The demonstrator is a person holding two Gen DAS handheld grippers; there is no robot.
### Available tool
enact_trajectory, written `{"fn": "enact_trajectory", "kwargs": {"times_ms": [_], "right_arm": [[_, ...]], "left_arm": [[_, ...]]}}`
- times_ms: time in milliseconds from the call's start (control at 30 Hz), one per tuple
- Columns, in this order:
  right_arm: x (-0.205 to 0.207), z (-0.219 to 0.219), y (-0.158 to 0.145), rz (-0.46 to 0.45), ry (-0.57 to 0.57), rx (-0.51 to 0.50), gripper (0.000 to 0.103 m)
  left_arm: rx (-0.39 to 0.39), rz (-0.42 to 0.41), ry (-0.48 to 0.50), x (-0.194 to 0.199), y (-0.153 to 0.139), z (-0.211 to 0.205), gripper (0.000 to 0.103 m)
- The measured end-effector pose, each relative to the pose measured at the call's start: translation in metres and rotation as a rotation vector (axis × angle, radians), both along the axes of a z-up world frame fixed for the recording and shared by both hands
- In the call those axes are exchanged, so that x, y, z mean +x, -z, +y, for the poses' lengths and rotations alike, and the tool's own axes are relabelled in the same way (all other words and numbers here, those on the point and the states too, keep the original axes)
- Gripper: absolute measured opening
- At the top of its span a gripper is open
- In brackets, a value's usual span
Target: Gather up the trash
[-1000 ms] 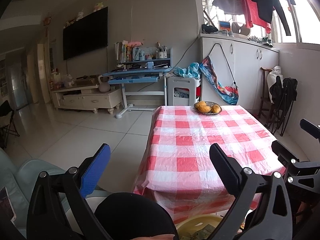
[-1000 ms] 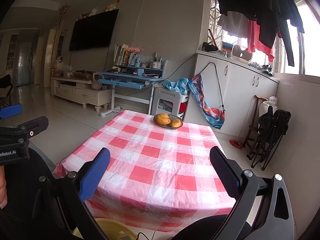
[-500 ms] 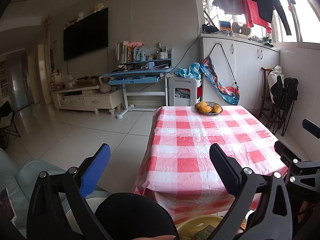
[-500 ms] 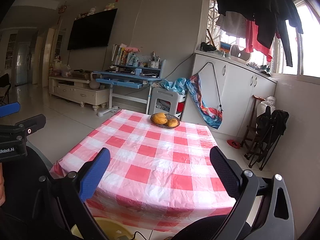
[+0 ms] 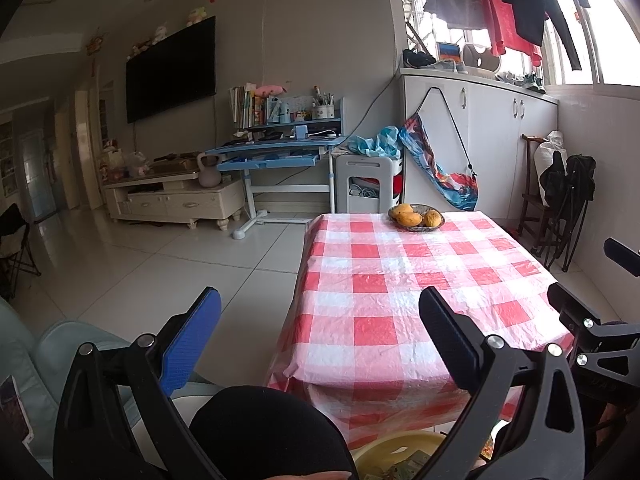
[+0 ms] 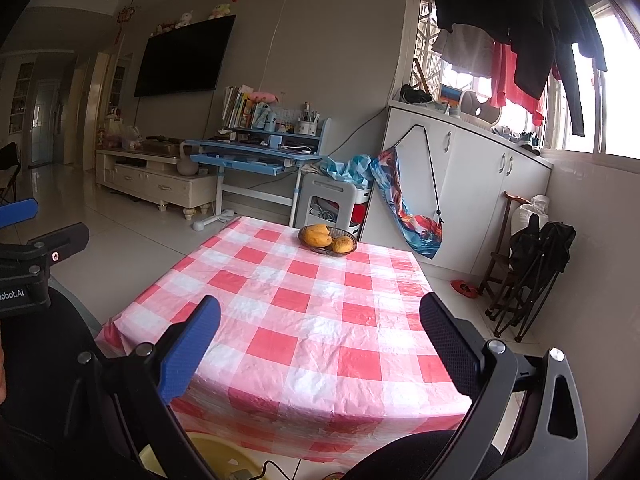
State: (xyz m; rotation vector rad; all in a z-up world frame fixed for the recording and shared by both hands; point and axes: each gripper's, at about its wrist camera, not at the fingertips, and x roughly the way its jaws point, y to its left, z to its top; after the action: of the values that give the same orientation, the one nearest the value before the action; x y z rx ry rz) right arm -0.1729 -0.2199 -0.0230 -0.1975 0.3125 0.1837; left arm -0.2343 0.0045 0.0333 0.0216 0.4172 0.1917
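A yellow basin holding paper scraps sits low beside the table's near edge.

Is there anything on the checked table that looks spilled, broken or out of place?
Nothing stands out. The table holds only a fruit bowl at its far end, upright, and its cloth lies smooth. No trash shows on it.

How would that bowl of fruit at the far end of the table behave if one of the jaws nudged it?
The fruit bowl looks shallow and sits flat, so it would probably slide, not tip. The glossy checked tablecloth is wrinkled plastic and may bunch ahead of it. The rounded fruits are heaped above the rim, so one might roll out.
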Motion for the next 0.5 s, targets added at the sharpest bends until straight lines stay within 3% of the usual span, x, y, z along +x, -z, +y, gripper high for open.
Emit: {"fn": "enact_trajectory", "kwargs": {"times_ms": [500], "right_arm": [[0.0001,-0.0075,-0.0002,-0.001,0.002,0.000,0.095]], "left_arm": [[-0.006,0.000,0.001,-0.0008,-0.0010,0.0003,0.096]]}}
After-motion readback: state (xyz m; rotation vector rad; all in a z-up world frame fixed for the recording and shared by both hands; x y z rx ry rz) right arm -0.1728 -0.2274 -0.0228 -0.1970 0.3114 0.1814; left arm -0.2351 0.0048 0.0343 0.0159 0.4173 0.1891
